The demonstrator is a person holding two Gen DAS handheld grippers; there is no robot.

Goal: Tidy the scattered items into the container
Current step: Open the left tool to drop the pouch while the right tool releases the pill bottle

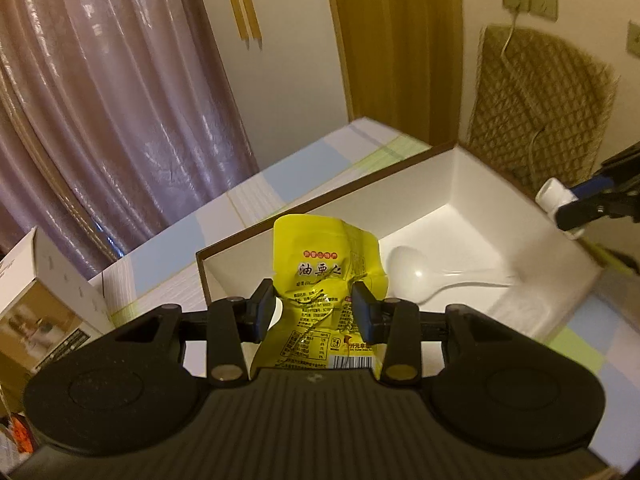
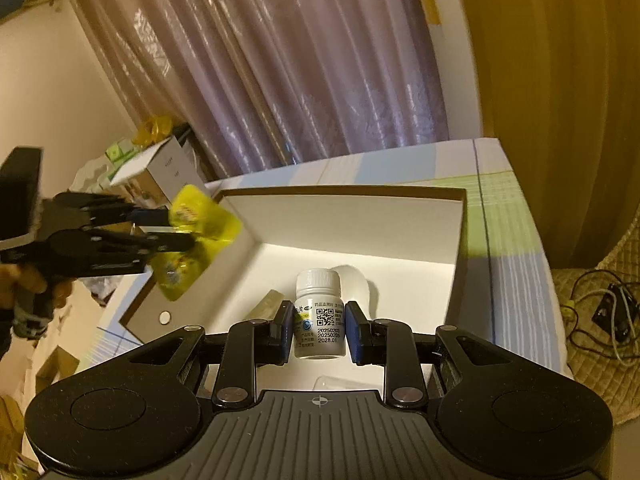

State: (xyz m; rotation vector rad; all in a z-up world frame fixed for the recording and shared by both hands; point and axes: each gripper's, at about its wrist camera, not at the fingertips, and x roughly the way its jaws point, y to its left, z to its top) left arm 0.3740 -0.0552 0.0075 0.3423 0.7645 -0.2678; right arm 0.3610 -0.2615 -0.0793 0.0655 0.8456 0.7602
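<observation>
The left gripper (image 1: pixel 314 304) is clenched on a crumpled yellow snack packet (image 1: pixel 326 276), its blue pads pinching the packet's sides so that the printed pouch stands up between them, held above the near left corner of the open white box (image 1: pixel 452 184). The right gripper (image 2: pixel 319 330) grasps a small white pill bottle (image 2: pixel 319 312) upright, one pad on each side of its labelled body and the ribbed cap standing clear above them, out over the box's floor.

Inside the box, beyond the packet, lies a white spoon (image 1: pixel 412 268), bowl toward the packet and handle running toward the box's right wall. In the right wrist view a pale, partly hidden object sits on the box floor just left of the bottle; it may be a clear wrapper, but the view is too poor to say.

The box rests on a table with a pastel checked cloth (image 1: pixel 280 176). Left of the box stands a cardboard carton (image 1: pixel 44 312). Beyond the box hangs a mauve curtain (image 2: pixel 304 60), and to the box's right a quilted tan cover (image 1: pixel 536 100) with a white cable trailing over it.
</observation>
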